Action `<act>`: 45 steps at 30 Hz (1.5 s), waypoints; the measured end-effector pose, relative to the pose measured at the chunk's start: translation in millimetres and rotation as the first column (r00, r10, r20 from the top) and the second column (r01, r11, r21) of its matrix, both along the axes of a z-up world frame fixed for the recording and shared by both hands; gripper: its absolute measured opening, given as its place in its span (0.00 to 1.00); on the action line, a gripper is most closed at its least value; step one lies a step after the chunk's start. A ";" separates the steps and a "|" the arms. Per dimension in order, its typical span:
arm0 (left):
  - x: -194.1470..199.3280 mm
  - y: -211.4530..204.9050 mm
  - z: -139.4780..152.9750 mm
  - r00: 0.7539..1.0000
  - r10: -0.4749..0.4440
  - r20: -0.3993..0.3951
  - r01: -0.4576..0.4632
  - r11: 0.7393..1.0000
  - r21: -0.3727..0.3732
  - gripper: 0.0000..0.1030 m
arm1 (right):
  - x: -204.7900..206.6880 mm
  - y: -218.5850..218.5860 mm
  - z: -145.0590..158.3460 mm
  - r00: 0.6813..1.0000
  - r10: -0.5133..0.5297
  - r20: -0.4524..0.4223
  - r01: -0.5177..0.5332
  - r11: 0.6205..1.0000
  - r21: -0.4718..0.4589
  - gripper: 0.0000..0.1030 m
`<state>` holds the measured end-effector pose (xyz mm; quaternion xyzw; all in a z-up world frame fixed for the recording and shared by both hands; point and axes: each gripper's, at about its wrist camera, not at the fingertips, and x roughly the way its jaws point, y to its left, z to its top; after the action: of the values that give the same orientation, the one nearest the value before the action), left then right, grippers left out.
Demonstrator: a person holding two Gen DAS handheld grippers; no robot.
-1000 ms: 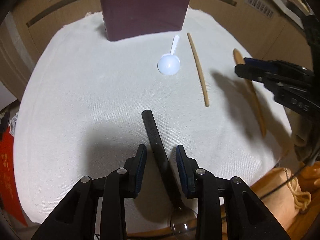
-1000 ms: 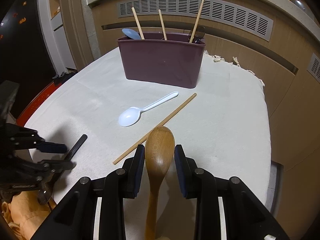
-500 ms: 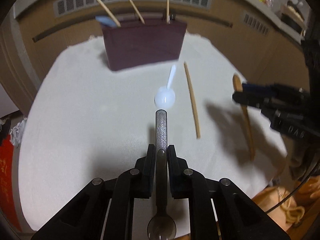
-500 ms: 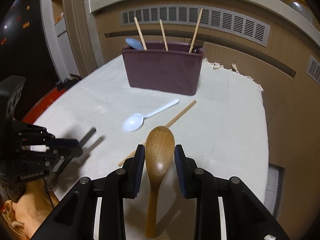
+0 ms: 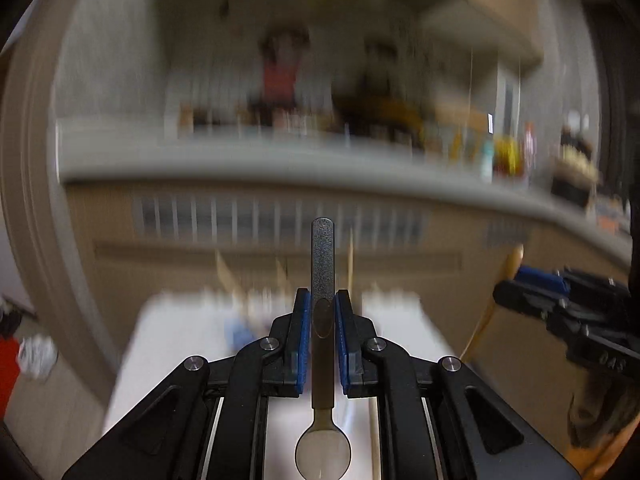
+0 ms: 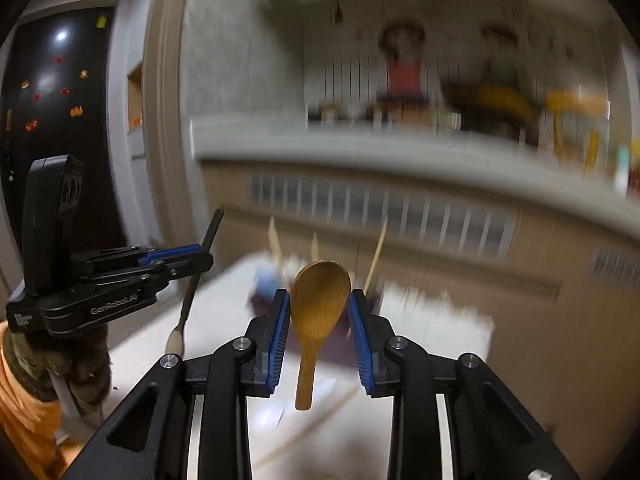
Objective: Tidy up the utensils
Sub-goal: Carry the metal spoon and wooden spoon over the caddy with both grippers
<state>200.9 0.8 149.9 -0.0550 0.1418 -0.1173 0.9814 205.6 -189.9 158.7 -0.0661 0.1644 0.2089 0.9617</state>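
Observation:
My left gripper [image 5: 322, 308] is shut on the dark handle of a metal spoon [image 5: 322, 256]. The handle points away and the bowl hangs near the camera. The right wrist view shows this gripper [image 6: 188, 258] at the left, lifted, with the spoon [image 6: 191, 292] slanting down through it. My right gripper [image 6: 319, 300] is shut on the bowl of a wooden spoon [image 6: 318, 296], whose handle hangs toward the camera. In the left wrist view it [image 5: 520, 286] appears at the right with the wooden spoon [image 5: 514, 258]. The maroon holder [image 6: 258, 300] is a blur behind, with chopsticks [image 6: 378, 250] standing in it.
The white cloth-covered table [image 6: 224, 320] lies below both grippers, heavily blurred. A loose chopstick [image 6: 308, 434] rests on it. A counter with a vented panel [image 5: 240, 216] runs behind the table. A person's sleeve in orange [image 6: 20, 408] shows at the lower left.
The left gripper closed on the metal spoon's handle. Both grippers then rose off the table with their spoons and tilted up toward the counter.

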 end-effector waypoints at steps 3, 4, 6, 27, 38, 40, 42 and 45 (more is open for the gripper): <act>21.5 3.8 25.1 0.988 0.025 0.152 -0.016 0.998 -0.058 0.12 | 22.3 5.2 29.7 0.998 -0.012 0.058 0.011 1.000 0.018 0.27; 28.7 4.8 28.1 0.981 0.033 0.189 -0.021 0.997 -0.070 0.12 | 32.1 7.6 35.0 0.997 -0.022 0.073 0.020 1.000 0.023 0.27; 44.3 5.9 27.8 0.973 0.044 0.226 -0.030 0.997 -0.066 0.12 | 45.9 11.5 35.5 0.996 -0.037 0.085 0.036 0.999 0.021 0.27; 166.7 14.0 -124.4 0.986 0.059 -0.153 -0.069 0.996 -0.058 0.12 | 162.6 46.1 -135.1 0.941 -0.039 -0.335 0.004 0.995 -0.103 0.28; 152.7 17.0 -133.1 0.966 0.052 -0.253 -0.072 0.995 -0.070 0.20 | 163.2 37.3 -145.3 0.923 -0.053 -0.380 0.022 0.996 -0.087 0.34; 141.7 18.5 -127.6 0.967 0.051 -0.249 -0.070 0.995 -0.072 0.25 | 156.7 35.0 -141.4 0.930 -0.057 -0.364 0.027 0.996 -0.088 0.35; 128.1 17.4 -125.1 0.966 0.046 -0.253 -0.063 0.996 -0.058 0.29 | 146.1 33.4 -137.1 0.936 -0.060 -0.348 0.030 0.995 -0.092 0.39; 110.9 14.5 -125.8 0.963 0.026 -0.269 -0.037 0.999 -0.035 0.37 | 129.5 31.6 -135.3 0.939 -0.068 -0.338 0.035 0.994 -0.102 0.45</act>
<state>311.8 15.3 24.1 -0.0923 0.2699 -0.0958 0.9536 335.1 -158.3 23.3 -0.0701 0.3397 0.1837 0.9198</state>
